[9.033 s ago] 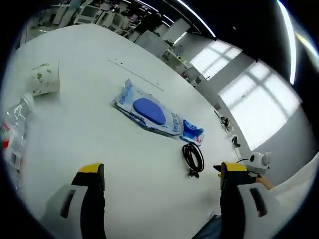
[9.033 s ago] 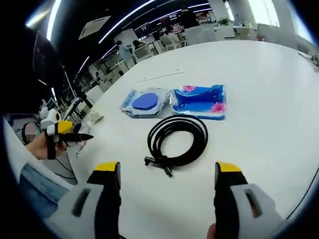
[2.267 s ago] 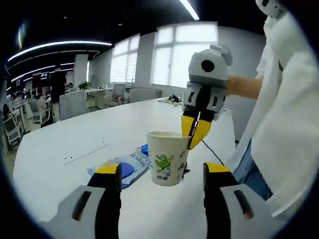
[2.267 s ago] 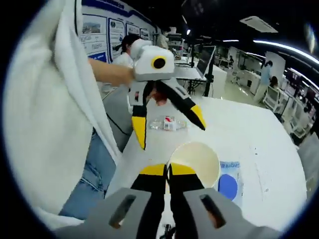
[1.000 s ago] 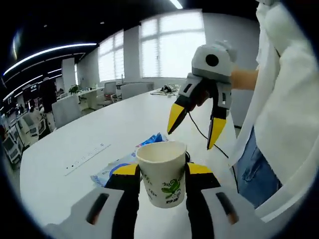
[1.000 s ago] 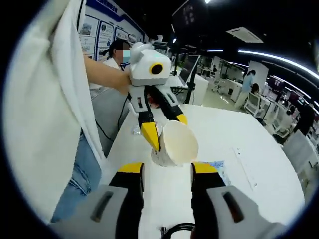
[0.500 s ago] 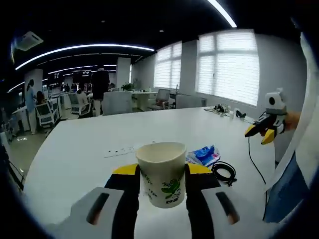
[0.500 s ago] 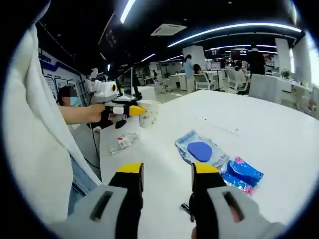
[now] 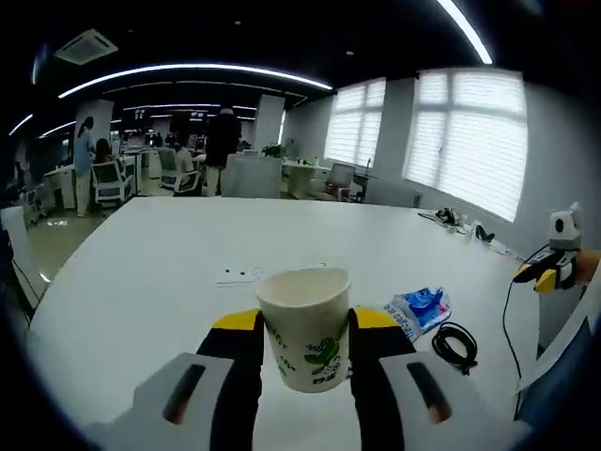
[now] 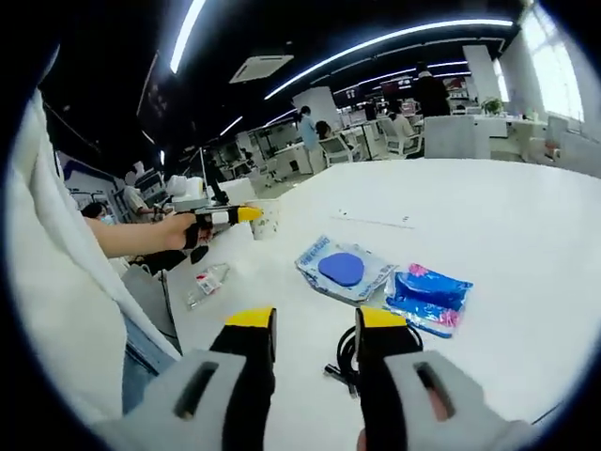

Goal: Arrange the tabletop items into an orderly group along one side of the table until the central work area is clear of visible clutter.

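My left gripper (image 9: 302,329) is clamped on the paper cup (image 9: 304,326), one yellow-tipped jaw pressed to each side of it, the cup upright and, by my reading, lifted off the white table (image 9: 141,254). In the right gripper view that same cup (image 10: 266,217) hangs near the table's edge on my side, close to a flattened plastic bottle (image 10: 207,279) lying by that edge. My right gripper (image 10: 310,324) carries nothing, its jaws standing a narrow gap apart just above the coiled black cable (image 10: 344,362), which is half hidden behind them. Just beyond the cable lie a clear packet with a blue oval pad (image 10: 340,269) and, right beside it, a blue flowered pack (image 10: 429,294); the two may touch, I cannot tell. The job looks barely begun: only the cup is in hand and not yet set down, while cable, both packs and bottle lie spread out along my side of the table rather than in a tidy line. The far half of the table is bare white and wide open, so there is ample room to swing either arm. The tight spot is my own edge, where cup, bottle and my sleeve (image 10: 66,310) crowd together; a careless set-down there could tip the cup off the rim.
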### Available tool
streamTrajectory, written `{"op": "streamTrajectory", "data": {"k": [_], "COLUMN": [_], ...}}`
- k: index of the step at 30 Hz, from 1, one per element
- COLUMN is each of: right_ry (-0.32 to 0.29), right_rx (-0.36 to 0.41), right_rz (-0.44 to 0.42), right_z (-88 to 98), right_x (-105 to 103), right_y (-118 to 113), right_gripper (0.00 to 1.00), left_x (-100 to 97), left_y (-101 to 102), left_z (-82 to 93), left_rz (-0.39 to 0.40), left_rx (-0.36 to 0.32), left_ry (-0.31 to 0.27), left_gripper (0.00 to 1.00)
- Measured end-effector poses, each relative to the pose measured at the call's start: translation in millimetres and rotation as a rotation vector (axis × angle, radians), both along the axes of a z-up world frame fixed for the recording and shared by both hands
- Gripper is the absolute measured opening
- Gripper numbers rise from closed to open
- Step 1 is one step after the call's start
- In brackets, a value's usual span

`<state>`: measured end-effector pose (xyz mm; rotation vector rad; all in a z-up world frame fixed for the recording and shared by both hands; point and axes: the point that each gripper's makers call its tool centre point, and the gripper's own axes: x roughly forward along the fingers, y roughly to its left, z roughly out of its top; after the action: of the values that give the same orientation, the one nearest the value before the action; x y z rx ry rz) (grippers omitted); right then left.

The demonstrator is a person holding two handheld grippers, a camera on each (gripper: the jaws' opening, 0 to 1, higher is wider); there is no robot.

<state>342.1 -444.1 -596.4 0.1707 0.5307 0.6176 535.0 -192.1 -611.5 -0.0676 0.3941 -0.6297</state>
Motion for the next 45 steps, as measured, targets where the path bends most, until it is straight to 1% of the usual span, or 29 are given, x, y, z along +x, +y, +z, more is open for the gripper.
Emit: {"op": "streamTrajectory", "data": {"k": [3, 6, 9, 11, 15, 19, 20, 21, 22, 25, 28, 30, 33, 36, 38, 39, 43, 45], "right_ry": [0.016, 0.030, 0.047, 0.058, 0.070, 0.085, 0.088, 0.092, 0.095, 0.099, 0.106, 0.108, 0.115, 0.120, 0.122, 0.122, 0.127, 0.127], "right_rx": [-0.006, 0.011, 0.022, 0.027, 0.036, 0.045, 0.045, 0.044, 0.044, 0.046, 0.047, 0.049, 0.052, 0.053, 0.055, 0.058, 0.063, 0.064], "right_rz": [-0.010, -0.040, -0.071, -0.087, -0.119, -0.143, -0.145, -0.147, -0.147, -0.150, -0.160, -0.166, -0.174, -0.178, -0.180, -0.181, -0.182, -0.181], "right_z": [-5.0, -8.1, -13.6, -16.3, -18.7, -22.4, -23.1, -24.1, -24.7, -26.6, -28.4, -29.2, -30.7, -32.9, -33.8, -34.3, -35.9, -35.9], "right_x": [-2, -3, -1, -1, 0, -1, -1, -1, -1, 1, 3, 4, 5, 5, 4, 4, 5, 7], "right_y": [-4, -11, -17, -19, -23, -25, -25, -25, -25, -25, -26, -27, -28, -29, -29, -29, -29, -29], "right_gripper": [0.31, 0.31, 0.31, 0.31, 0.31, 0.31, 0.31, 0.32, 0.32, 0.32, 0.32, 0.32, 0.32, 0.32, 0.32, 0.32, 0.32, 0.32], "left_x": [7.4, 16.3, 23.1, 29.1, 41.2, 50.5, 53.1, 54.9, 56.3, 61.8, 67.5, 69.3, 68.6, 67.8, 67.6, 67.8, 69.1, 67.3], "left_y": [1, 4, 3, 5, 9, 9, 10, 9, 7, 8, 7, 4, 2, -2, -2, -2, -3, -4], "left_z": [-6.0, -11.9, -20.0, -26.6, -30.9, -37.8, -39.5, -39.4, -41.7, -45.0, -50.9, -56.2, -67.7, -74.4, -76.2, -78.1, -79.7, -84.2], "left_rz": [0.027, 0.045, 0.042, 0.053, 0.084, 0.097, 0.106, 0.113, 0.120, 0.136, 0.147, 0.147, 0.137, 0.141, 0.138, 0.135, 0.141, 0.127], "left_rx": [-0.019, -0.025, -0.009, 0.004, -0.012, 0.008, 0.002, -0.021, -0.045, -0.019, -0.012, -0.009, 0.050, 0.022, 0.036, 0.056, 0.043, 0.073], "left_ry": [0.026, 0.037, 0.042, 0.054, 0.064, 0.060, 0.061, 0.063, 0.085, 0.064, 0.058, 0.063, 0.063, 0.091, 0.084, 0.078, 0.082, 0.080], "left_gripper": [0.35, 0.35, 0.35, 0.35, 0.35, 0.35, 0.36, 0.36, 0.36, 0.37, 0.37, 0.36, 0.36, 0.37, 0.37, 0.37, 0.37, 0.37]}}
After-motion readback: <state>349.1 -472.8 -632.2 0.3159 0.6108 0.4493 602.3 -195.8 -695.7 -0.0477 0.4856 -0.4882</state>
